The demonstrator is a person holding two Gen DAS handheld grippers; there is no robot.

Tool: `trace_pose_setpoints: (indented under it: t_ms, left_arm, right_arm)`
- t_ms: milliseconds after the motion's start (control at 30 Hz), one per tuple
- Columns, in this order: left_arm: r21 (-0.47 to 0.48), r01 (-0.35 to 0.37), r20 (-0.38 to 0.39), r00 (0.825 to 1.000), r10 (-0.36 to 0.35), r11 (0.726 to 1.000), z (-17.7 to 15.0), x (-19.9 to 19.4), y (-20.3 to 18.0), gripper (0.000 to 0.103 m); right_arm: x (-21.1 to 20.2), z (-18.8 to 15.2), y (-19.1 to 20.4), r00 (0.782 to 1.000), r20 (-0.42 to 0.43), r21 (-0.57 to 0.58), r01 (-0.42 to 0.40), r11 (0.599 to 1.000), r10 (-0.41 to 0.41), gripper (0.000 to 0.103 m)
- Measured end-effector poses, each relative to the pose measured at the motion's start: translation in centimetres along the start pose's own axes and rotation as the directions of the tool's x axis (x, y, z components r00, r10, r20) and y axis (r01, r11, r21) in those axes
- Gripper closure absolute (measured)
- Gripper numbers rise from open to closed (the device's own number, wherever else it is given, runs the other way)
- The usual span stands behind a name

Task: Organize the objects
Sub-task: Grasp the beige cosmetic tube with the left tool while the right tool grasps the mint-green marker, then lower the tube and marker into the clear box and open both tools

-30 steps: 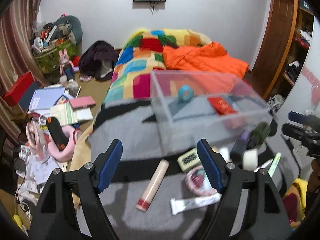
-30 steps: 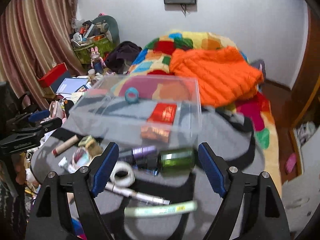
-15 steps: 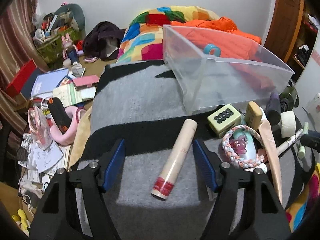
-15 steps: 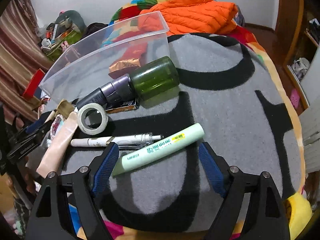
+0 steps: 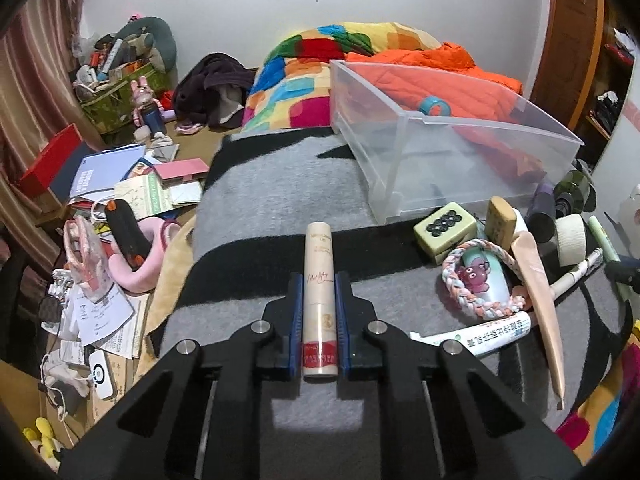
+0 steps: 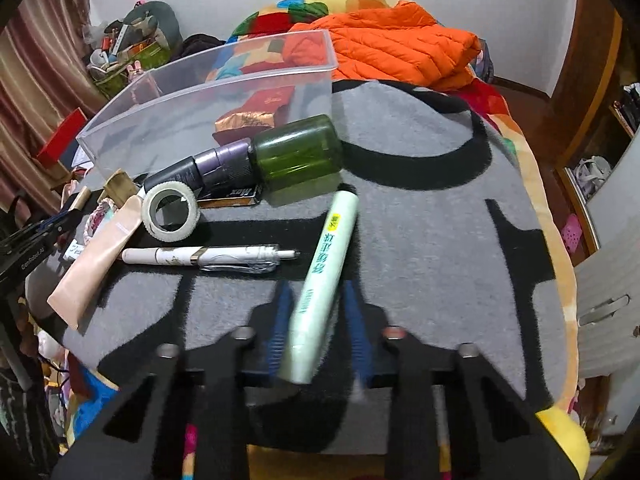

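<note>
My left gripper [image 5: 319,280] is shut on a beige tube with a red band [image 5: 318,276], which lies along the fingers on the grey blanket [image 5: 256,204]. My right gripper [image 6: 316,292] is closed around a pale green tube [image 6: 324,276]; its blue pads look blurred. A clear plastic bin [image 5: 452,140] stands ahead, holding a blue tape roll [image 5: 434,106] and red packets [image 6: 266,100]. It also shows in the right wrist view [image 6: 200,88].
By the bin lie a green bottle [image 6: 298,152], a purple-black tube [image 6: 204,172], a white tape roll [image 6: 171,210], a white pen [image 6: 208,258], a peach tube [image 6: 100,256], a dotted green box [image 5: 445,230] and a braided ring toy [image 5: 480,284]. Floor clutter lies left [image 5: 104,208].
Both grippers moved down and forward to the blanket. The left one closed on the beige tube. The right one closed around the green tube, which turned from crosswise to lengthwise.
</note>
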State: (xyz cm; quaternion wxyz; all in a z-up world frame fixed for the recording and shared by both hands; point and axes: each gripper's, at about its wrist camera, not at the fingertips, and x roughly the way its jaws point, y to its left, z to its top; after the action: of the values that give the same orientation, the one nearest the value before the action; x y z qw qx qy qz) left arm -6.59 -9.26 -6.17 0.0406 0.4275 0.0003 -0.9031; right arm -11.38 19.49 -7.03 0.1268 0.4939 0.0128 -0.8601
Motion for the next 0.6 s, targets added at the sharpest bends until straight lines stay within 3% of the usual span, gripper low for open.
trace_pose_setpoints:
  t_ms: [267,600]
  left_arm:
    - [-0.04,0.044,0.072,0.997,-0.041,0.998,1.1,-2.7,0.7,0.088]
    - [-0.022,0.122,0.172,0.978,-0.116,0.992,4.0,-5.9,-1.1,0.088]
  right_arm:
    - [-1.5,0.7,-1.5,0.998,0.065,0.039,-0.015,0.999,0.013,0.089]
    - [-4.7,4.4,-0.2,0.977,0.212,-0.023,-0.031,0.999,0.035,0.089]
